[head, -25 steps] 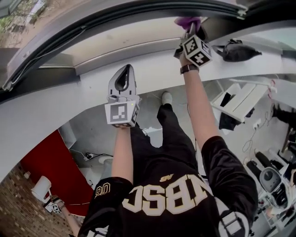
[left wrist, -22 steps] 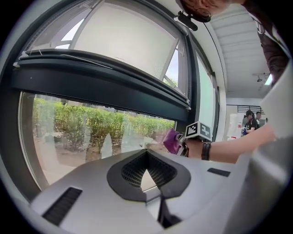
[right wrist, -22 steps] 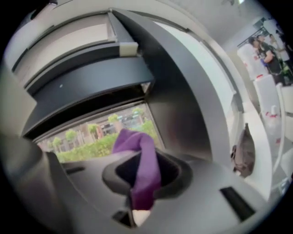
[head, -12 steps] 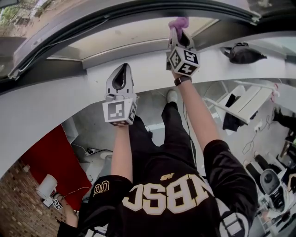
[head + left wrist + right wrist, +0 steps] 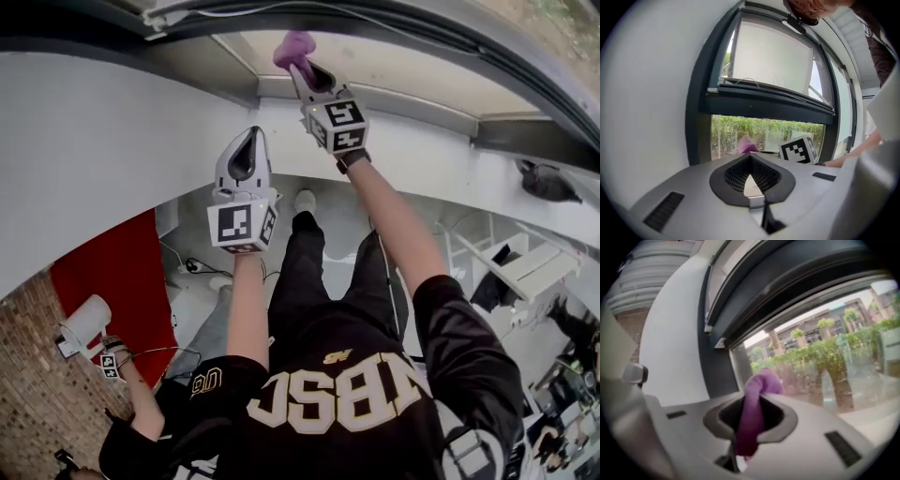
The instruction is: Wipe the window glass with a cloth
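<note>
Since 1 second ago, the right gripper (image 5: pixel 302 71) has carried the cloth (image 5: pixel 294 44) leftward along the window glass (image 5: pixel 422 73). It now sits close to the dark window frame (image 5: pixel 719 366) at the pane's left side. In the left gripper view the cloth (image 5: pixel 748 146) has shifted from right of centre to just above that gripper's own jaw tips.

In the right gripper view we see the 2 jaws clamped on the purple cloth (image 5: pixel 752 413). A strip of it runs down between the jaws, and a bunched end stands out past the tips toward the window glass (image 5: pixel 825 362). We cannot tell whether the bunch presses on the pane or only lies close to it.

The left gripper (image 5: pixel 251 141) hangs lower and to the left of the right one, apart from the cloth and short of the glass. Its jaws meet at the tips with nothing between them.

Through the window glass (image 5: pixel 764 136) we see a green hedge (image 5: pixel 787 127). A white wall (image 5: pixel 103 141) flanks the window on the left.
</note>
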